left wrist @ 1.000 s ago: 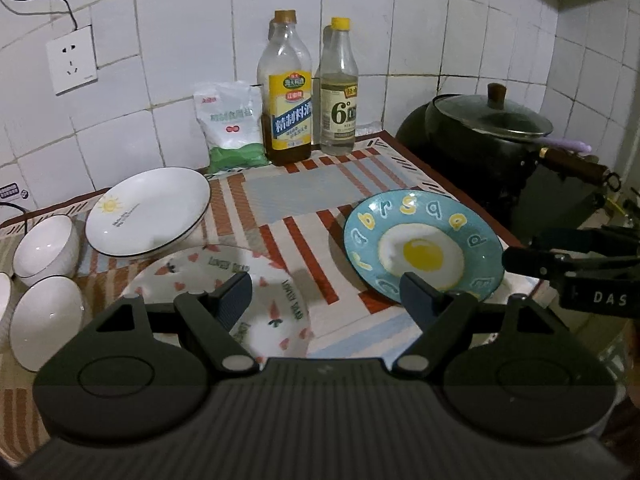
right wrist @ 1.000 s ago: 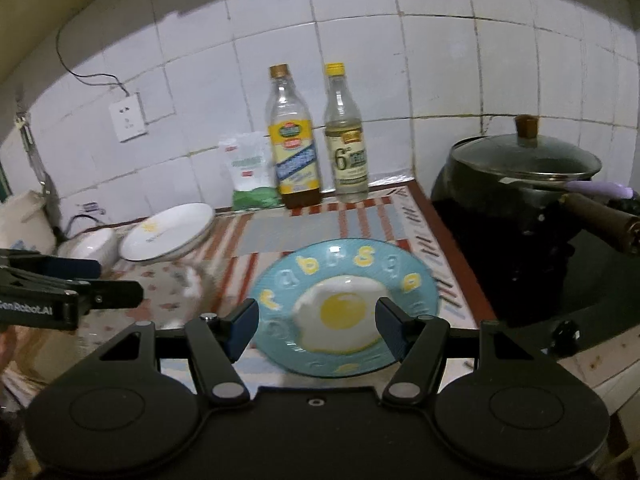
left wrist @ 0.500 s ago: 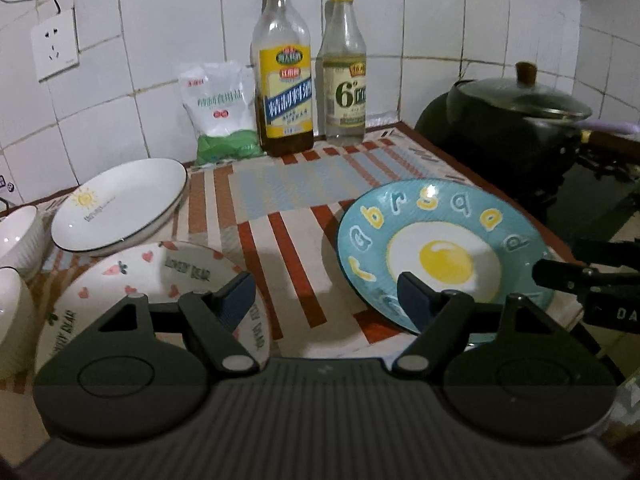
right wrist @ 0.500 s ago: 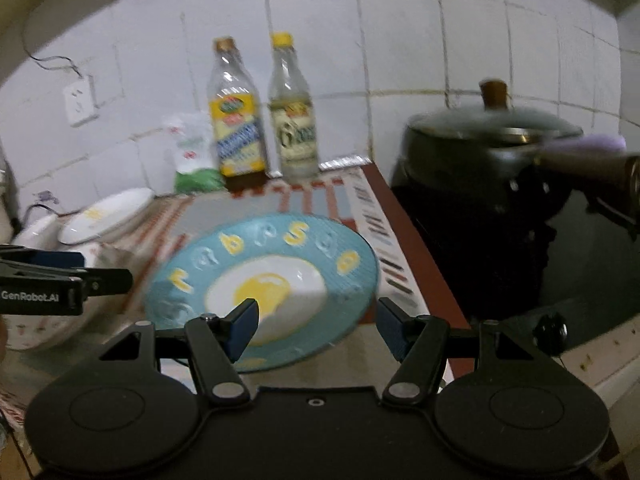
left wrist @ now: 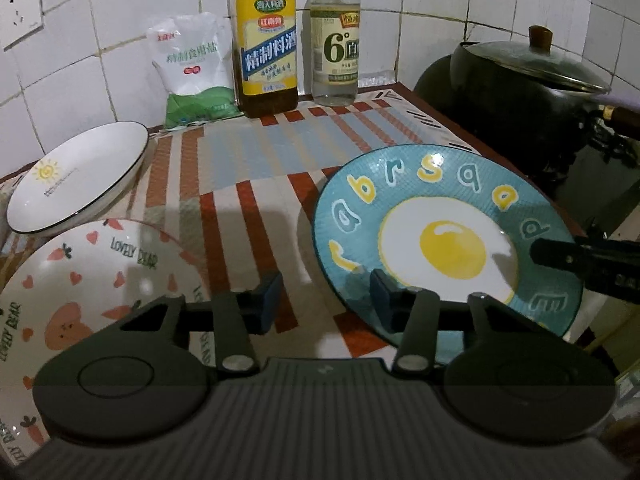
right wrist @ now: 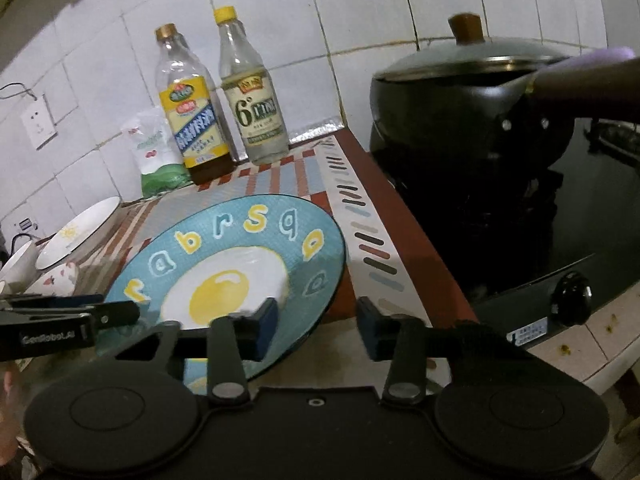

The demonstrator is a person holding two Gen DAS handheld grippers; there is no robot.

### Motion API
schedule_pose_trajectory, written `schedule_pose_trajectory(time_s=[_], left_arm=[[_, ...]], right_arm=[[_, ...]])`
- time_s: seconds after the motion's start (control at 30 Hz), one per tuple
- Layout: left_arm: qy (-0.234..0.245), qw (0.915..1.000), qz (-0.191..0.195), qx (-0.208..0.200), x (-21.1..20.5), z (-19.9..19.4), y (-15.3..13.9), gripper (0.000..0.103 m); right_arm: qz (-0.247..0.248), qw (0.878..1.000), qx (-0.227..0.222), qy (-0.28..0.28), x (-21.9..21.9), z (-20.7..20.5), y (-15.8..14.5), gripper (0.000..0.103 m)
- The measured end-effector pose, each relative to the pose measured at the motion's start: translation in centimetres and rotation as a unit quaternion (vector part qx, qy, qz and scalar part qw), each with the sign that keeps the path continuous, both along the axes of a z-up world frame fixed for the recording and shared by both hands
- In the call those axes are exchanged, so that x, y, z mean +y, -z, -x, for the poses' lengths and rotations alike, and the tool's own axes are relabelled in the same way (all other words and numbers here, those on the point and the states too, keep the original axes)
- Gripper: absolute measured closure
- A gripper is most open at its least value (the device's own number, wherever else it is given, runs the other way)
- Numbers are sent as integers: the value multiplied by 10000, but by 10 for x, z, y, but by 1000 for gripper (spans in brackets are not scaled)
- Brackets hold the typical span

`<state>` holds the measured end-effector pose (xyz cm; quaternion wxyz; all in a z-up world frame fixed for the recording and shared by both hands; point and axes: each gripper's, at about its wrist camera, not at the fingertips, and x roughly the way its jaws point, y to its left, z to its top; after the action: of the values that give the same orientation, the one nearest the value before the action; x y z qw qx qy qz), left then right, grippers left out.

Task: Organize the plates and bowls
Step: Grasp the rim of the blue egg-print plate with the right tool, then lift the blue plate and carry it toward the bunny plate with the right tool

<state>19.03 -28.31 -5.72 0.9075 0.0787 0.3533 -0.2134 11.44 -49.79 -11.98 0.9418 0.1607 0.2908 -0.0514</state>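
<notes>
A blue plate with a fried-egg picture (left wrist: 444, 248) lies on the striped mat; it also shows in the right wrist view (right wrist: 228, 276). My left gripper (left wrist: 326, 300) is open, its right finger over the plate's left rim. My right gripper (right wrist: 316, 326) is open, straddling the plate's right rim. A white "Lovely Bear" plate (left wrist: 92, 280) lies at the left, a white sun plate (left wrist: 76, 176) behind it. White bowls (right wrist: 20, 266) sit at the far left of the right wrist view.
Two bottles (left wrist: 266, 36) (left wrist: 335, 36) and a white-green bag (left wrist: 192, 68) stand against the tiled wall. A black lidded pot (right wrist: 472, 96) sits on the stove at right, its handle reaching out. The counter edge runs just right of the blue plate.
Both grippers moved forward and lower toward the blue plate. The left gripper's right finger now overlaps its left rim, and the right gripper now straddles its right rim.
</notes>
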Motion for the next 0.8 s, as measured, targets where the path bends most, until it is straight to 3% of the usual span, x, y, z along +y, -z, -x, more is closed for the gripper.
schedule_pose_trajectory(time_s=[0.1,0.27,0.43,0.8], left_arm=[[-74,9998,71,166,-3,-8,1,59],[-156,9987,275,402,-4,-20,3,59],[-72,9985,371,403,-9,-20,4,74],[-83,9993,347,95,-9,-13,5,75]], right_arm=[[-292,9995,-33,-103,-6,-8,2,80],[-490,9986,-50,-205,-12,-11,4,80],[-522,9981,-56,-310,-14,-14,5,79],[-357,9990,-247,-75,-7,-10,7,80]])
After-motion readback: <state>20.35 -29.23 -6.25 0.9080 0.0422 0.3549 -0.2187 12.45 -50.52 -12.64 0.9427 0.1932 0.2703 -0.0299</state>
